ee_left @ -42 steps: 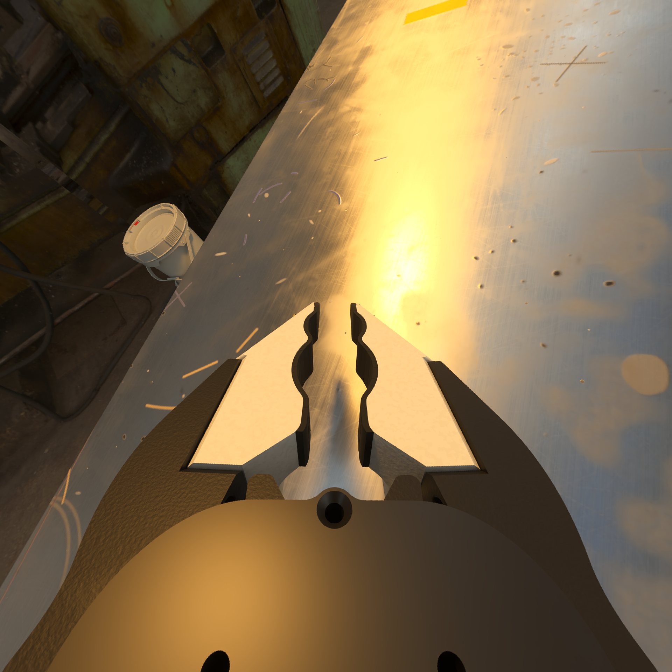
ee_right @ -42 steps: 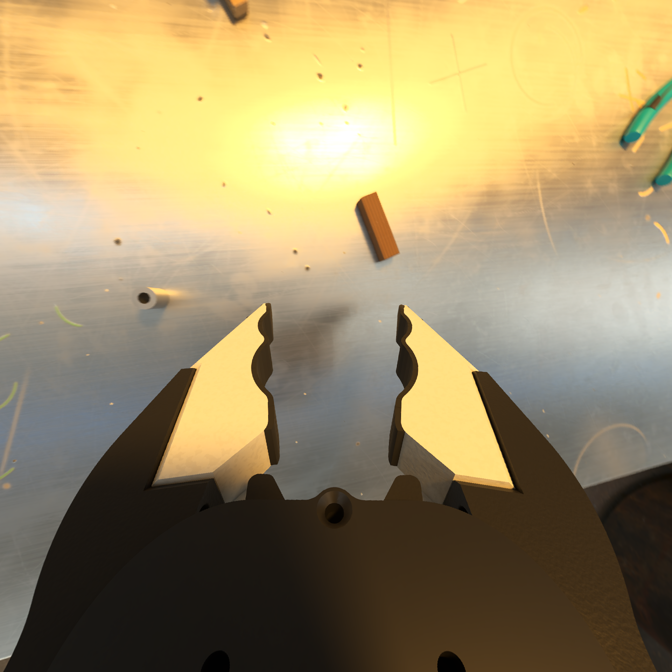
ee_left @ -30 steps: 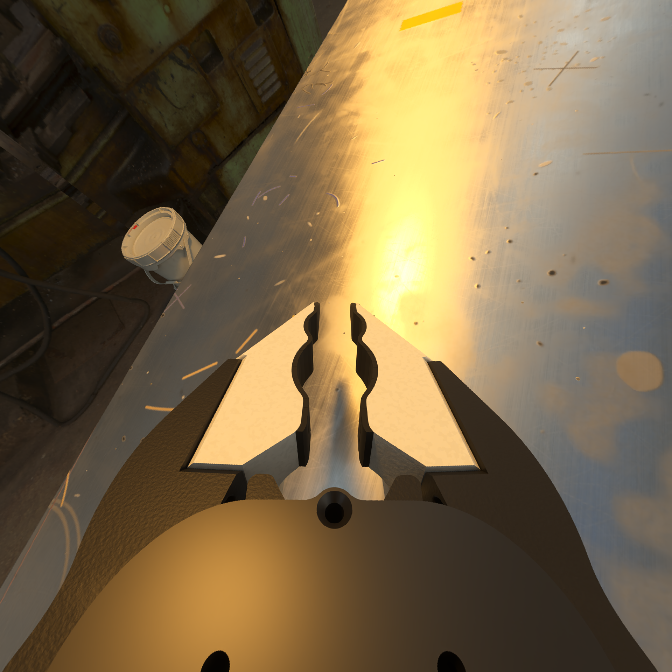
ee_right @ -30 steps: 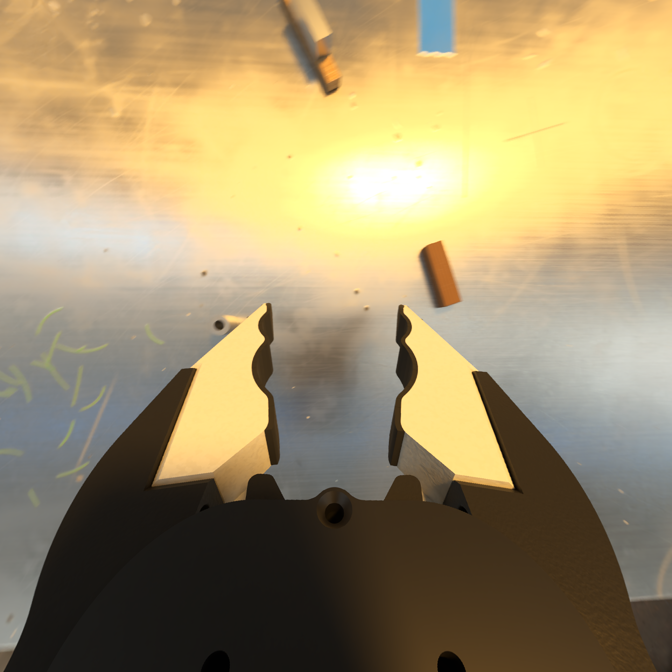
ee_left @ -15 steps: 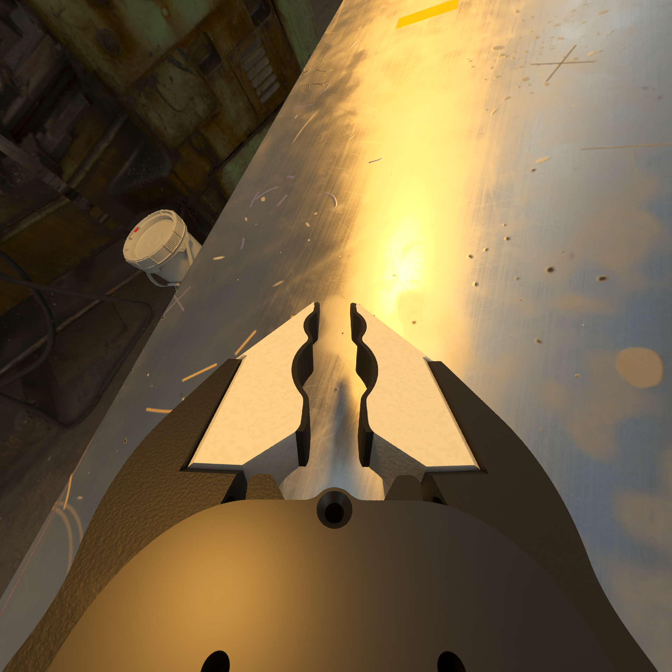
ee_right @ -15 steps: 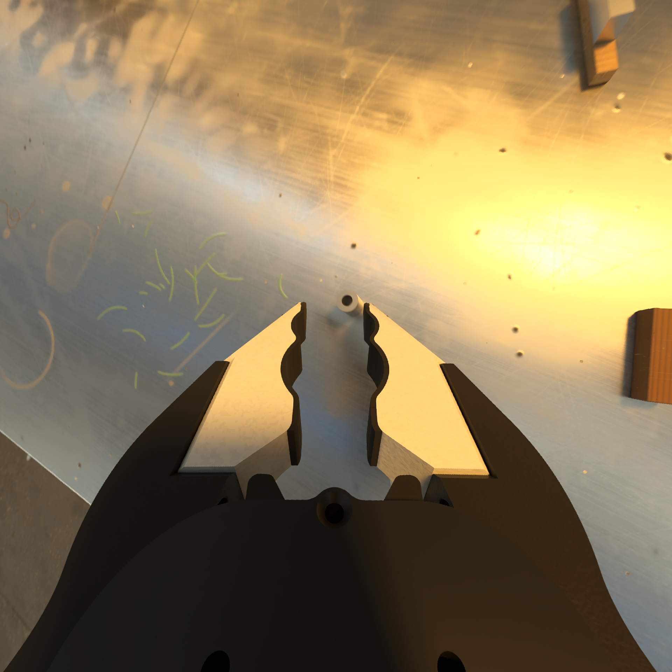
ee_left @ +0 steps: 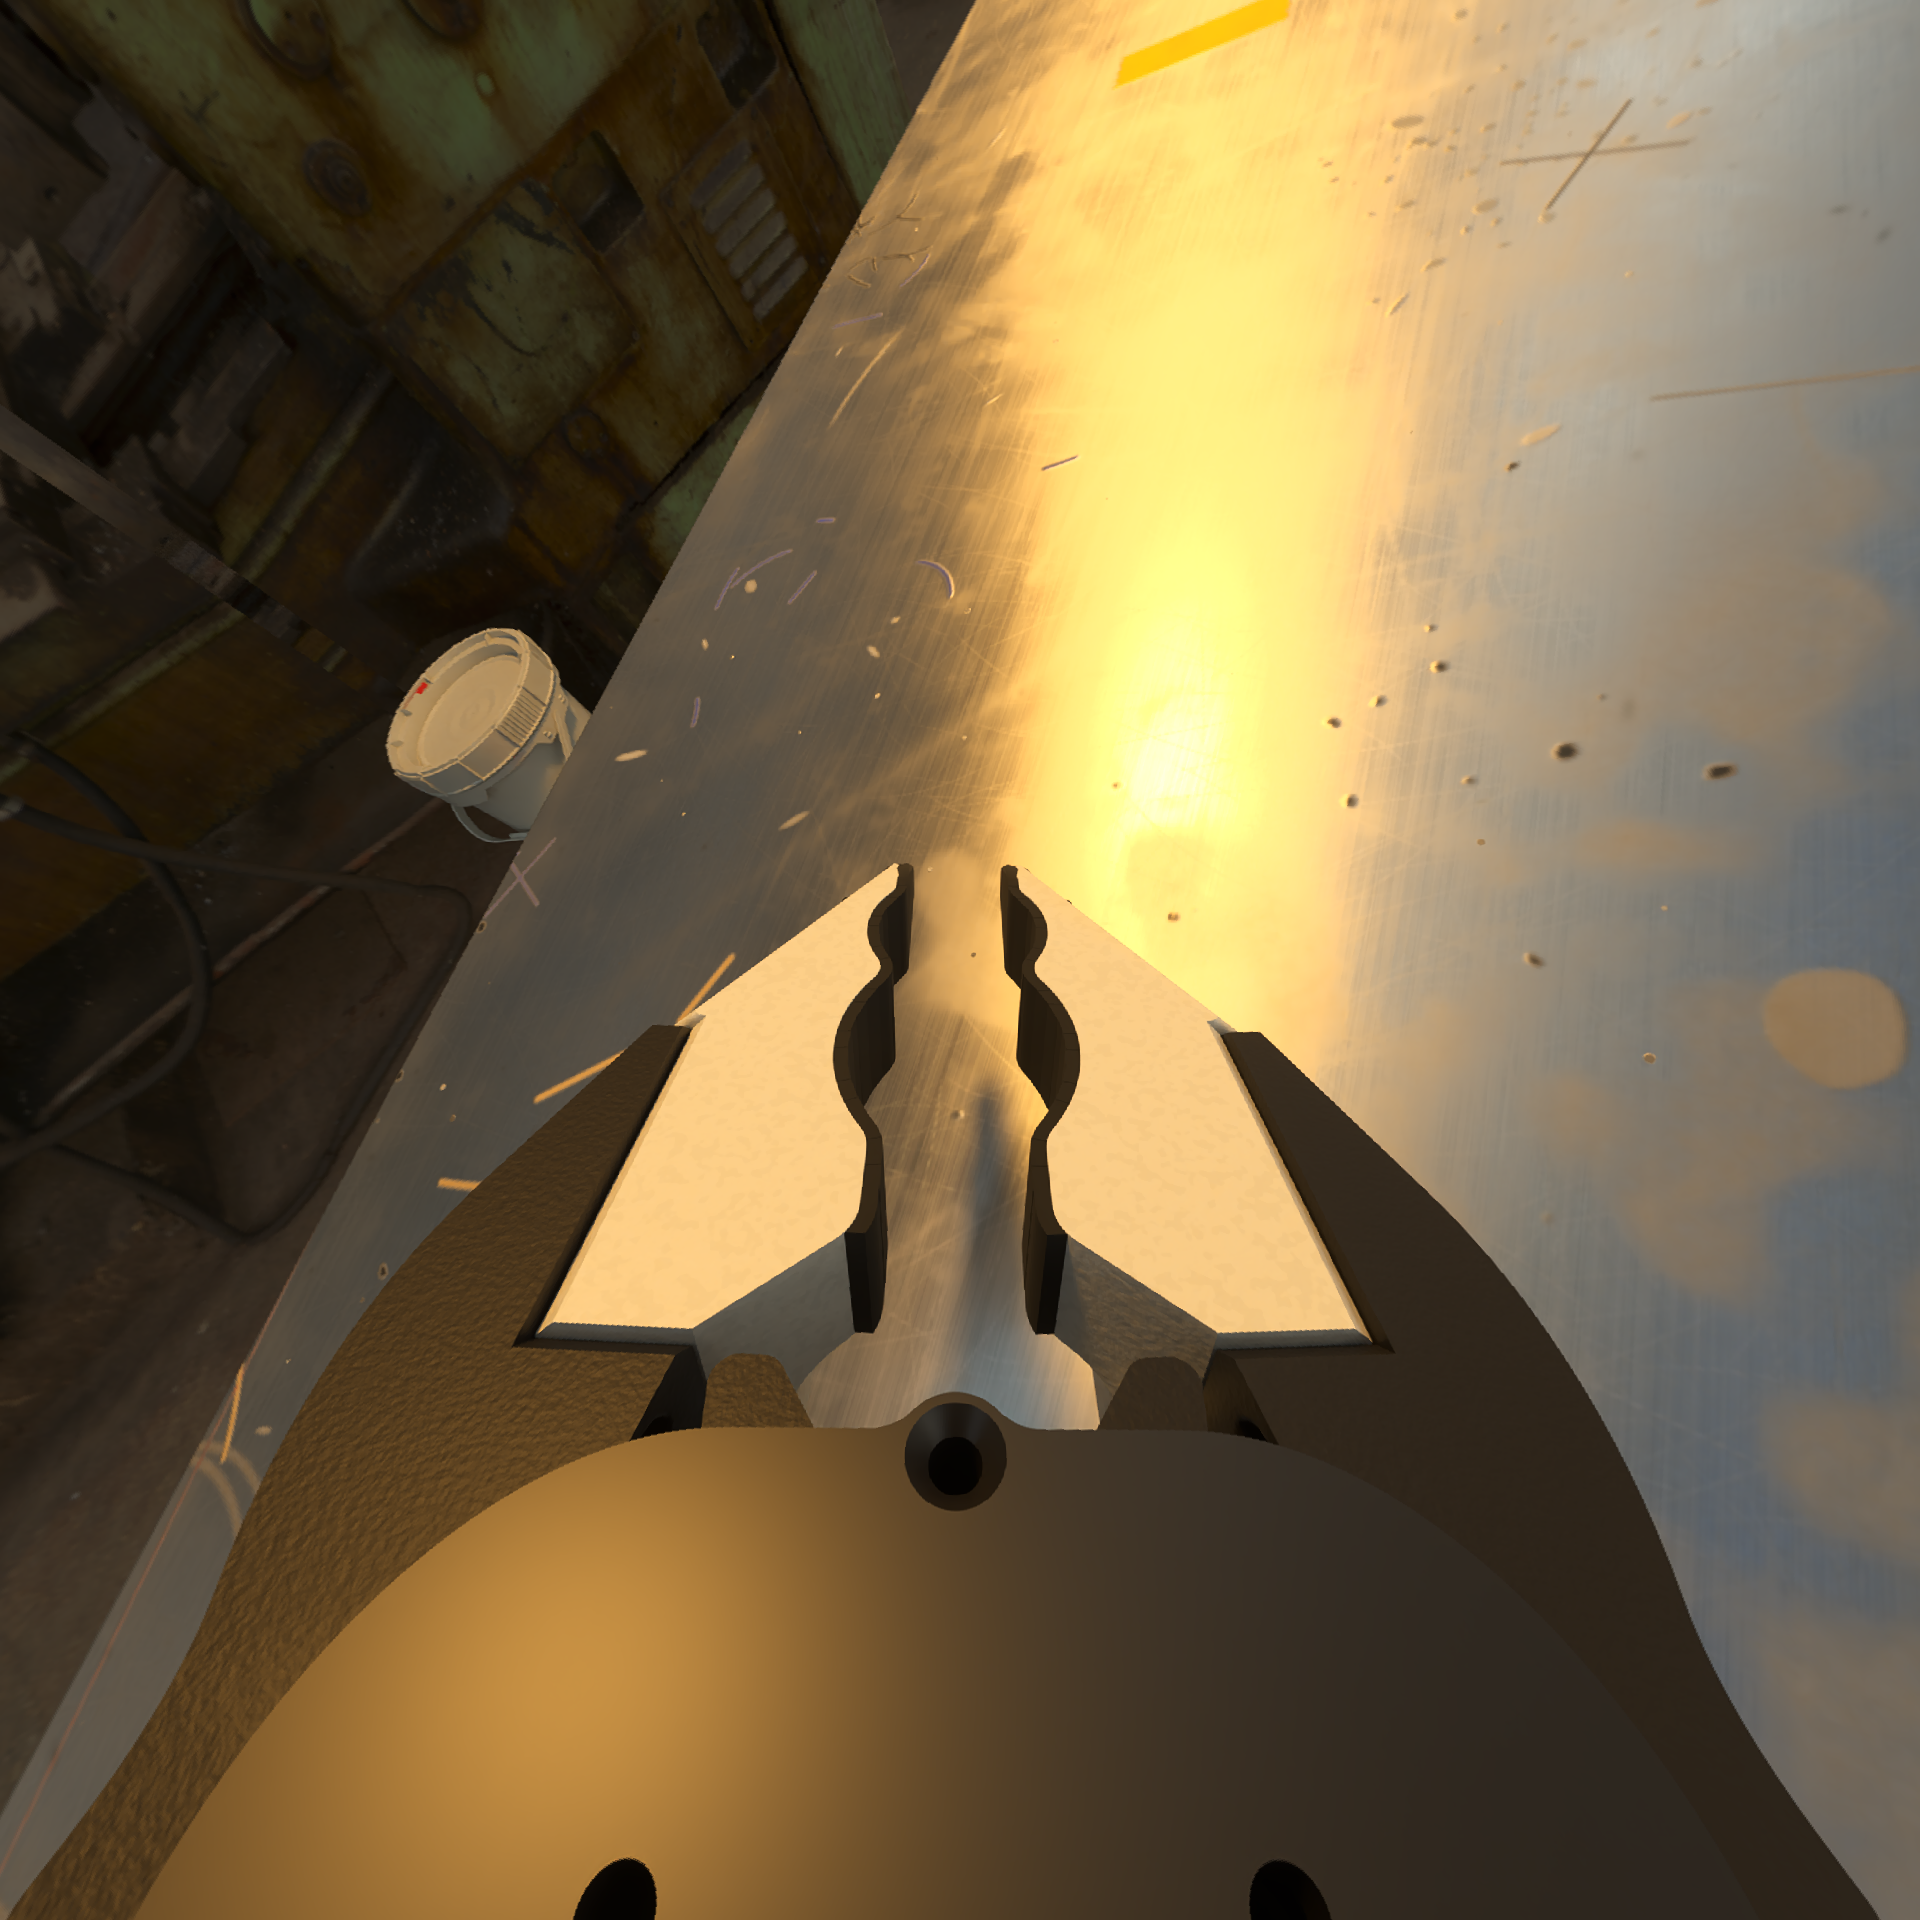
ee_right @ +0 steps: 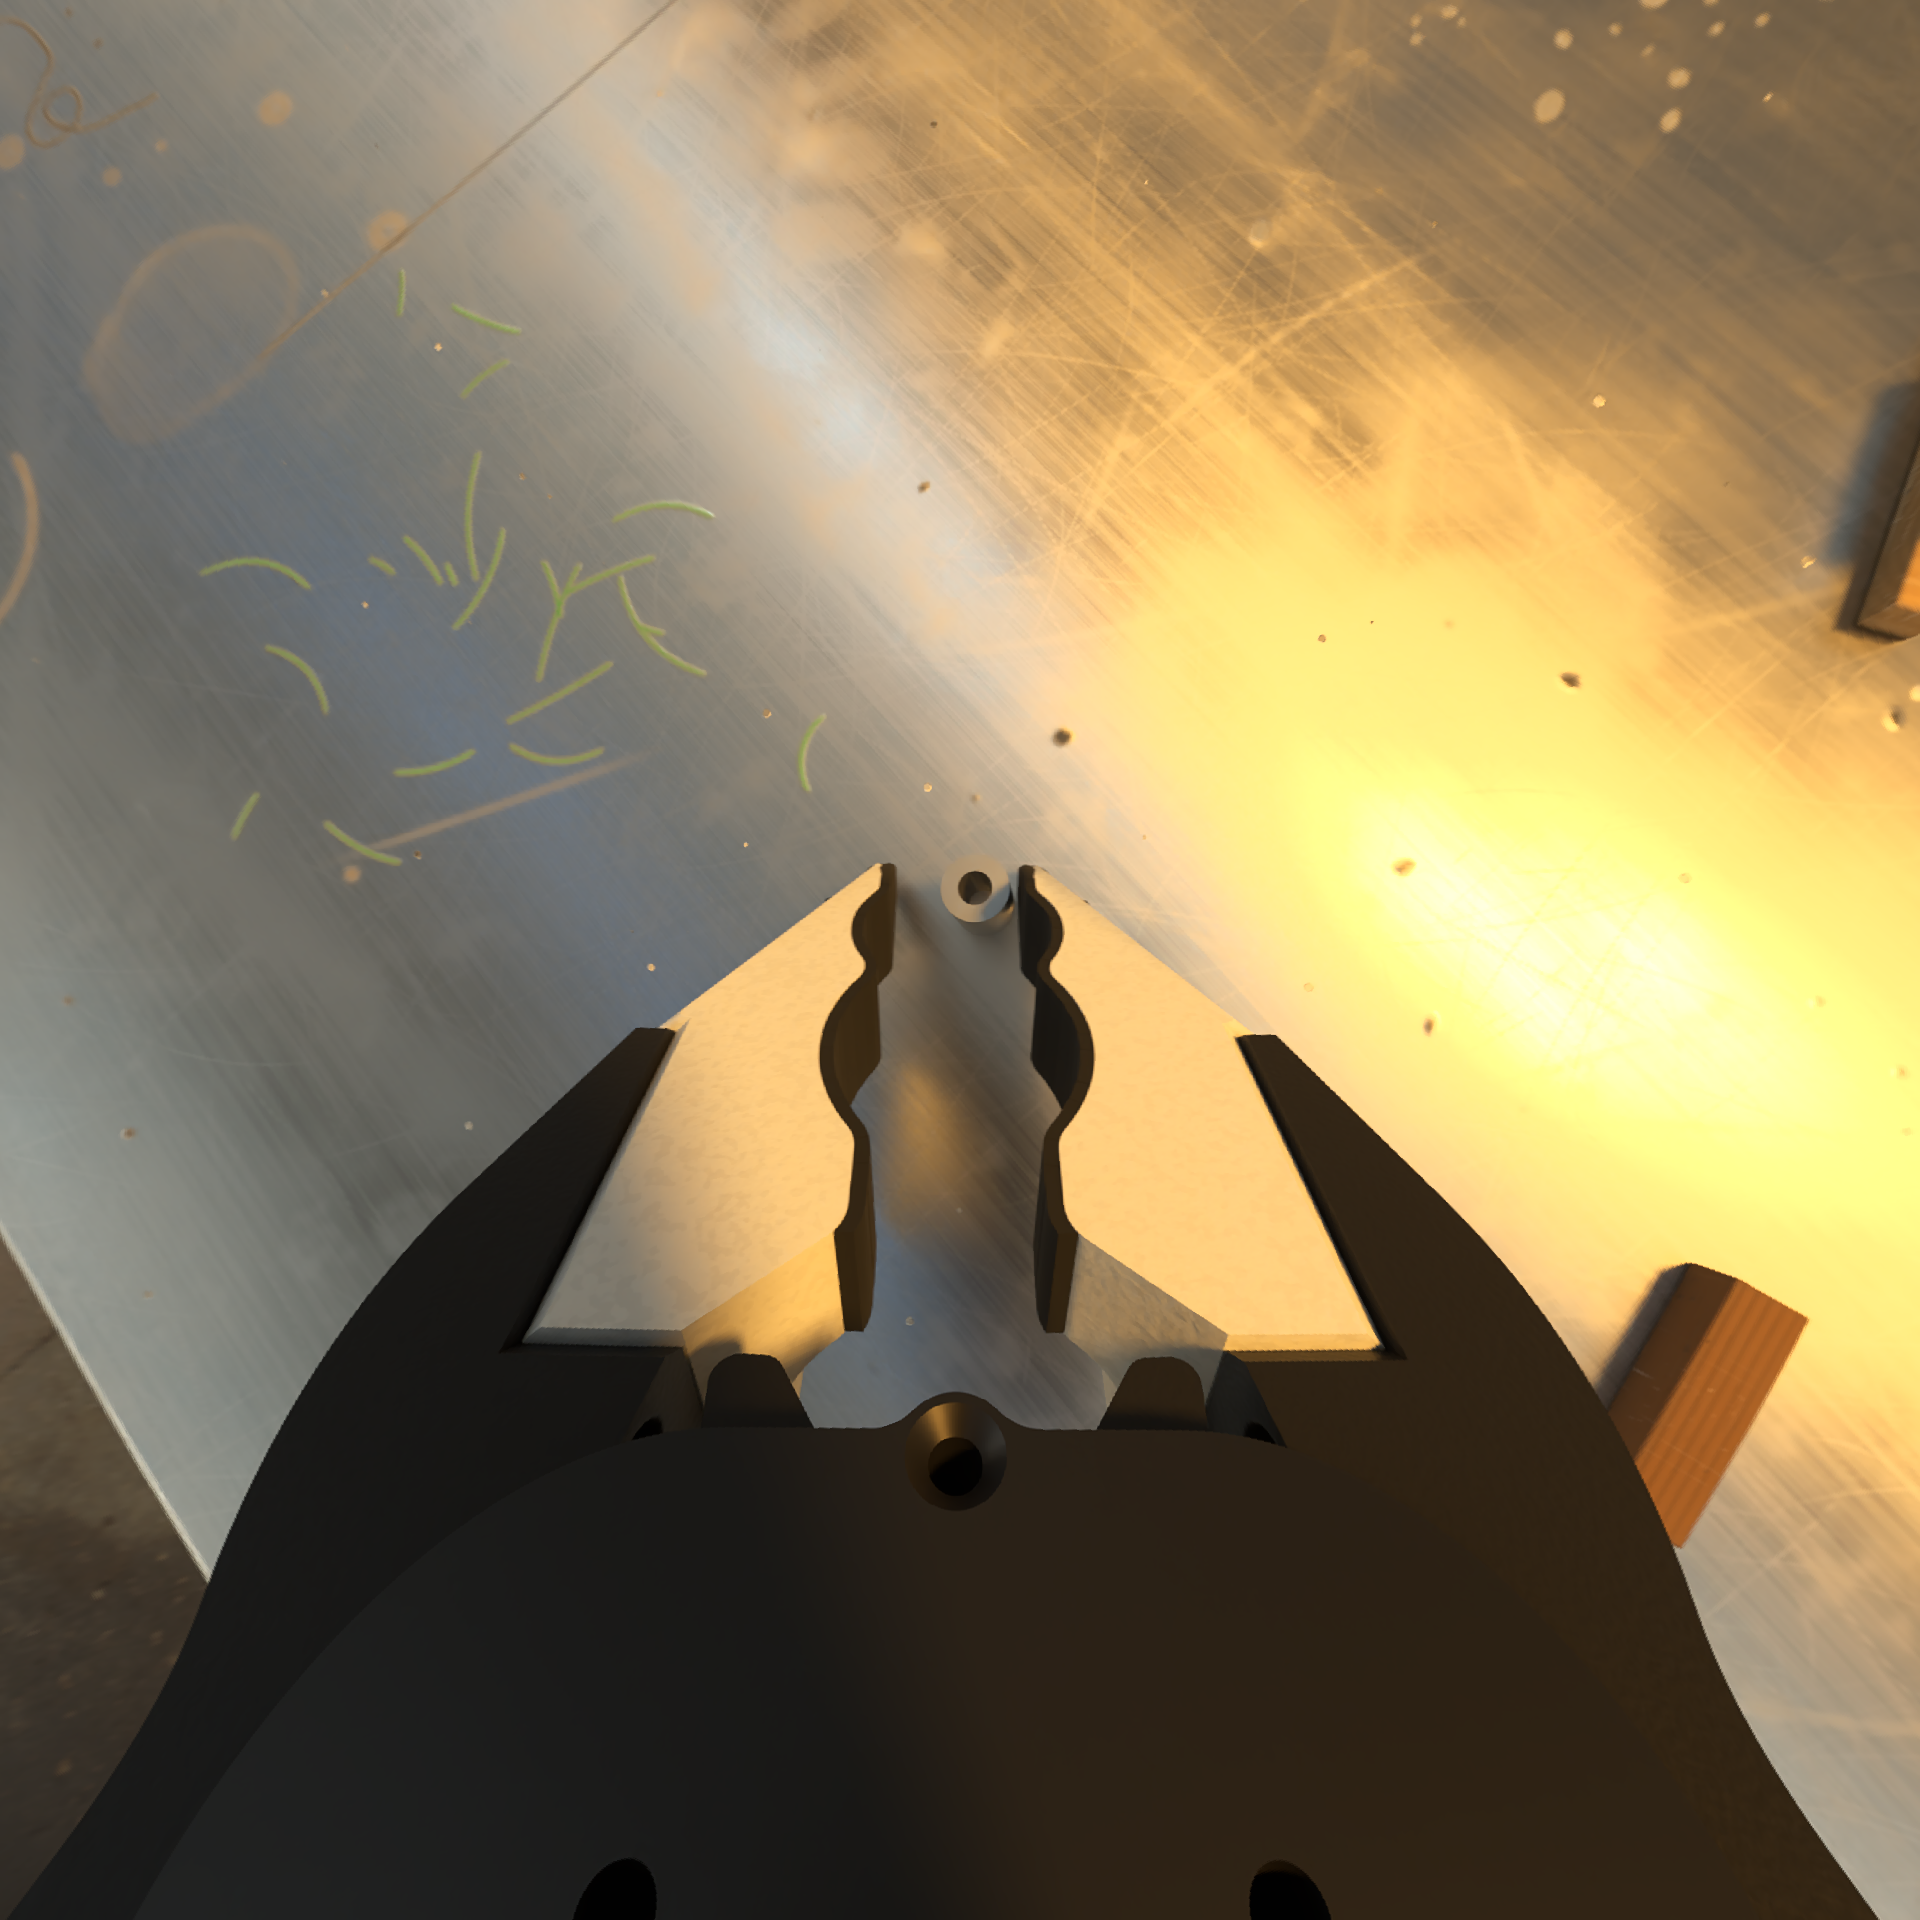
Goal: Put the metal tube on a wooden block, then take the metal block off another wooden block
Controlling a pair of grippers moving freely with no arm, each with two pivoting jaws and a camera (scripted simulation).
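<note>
In the right wrist view the small metal tube (ee_right: 977, 891) stands on end on the metal table (ee_right: 1351, 468). My right gripper (ee_right: 956, 883) has its jaws narrowed around the tube, which sits between the fingertips nearer the right one, with a gap left on its other side. A wooden block (ee_right: 1704, 1392) lies on the table to the gripper's lower right. A second block (ee_right: 1886, 540), grey over wood colour, is cut off by the right edge. My left gripper (ee_left: 954, 878) hovers over bare table, jaws nearly together and empty.
Green shavings (ee_right: 520, 623) are scattered left of the tube. The table's edge (ee_right: 104, 1403) runs close at lower left. In the left wrist view a white bucket (ee_left: 478, 727) stands on the floor beyond the table's left edge, and a yellow strip (ee_left: 1195, 42) lies far ahead.
My right gripper swung left toward the tube, narrowed its jaws and moved forward until the tube came between its fingertips. The wooden block slid to the lower right of the view. The left gripper barely moved.
</note>
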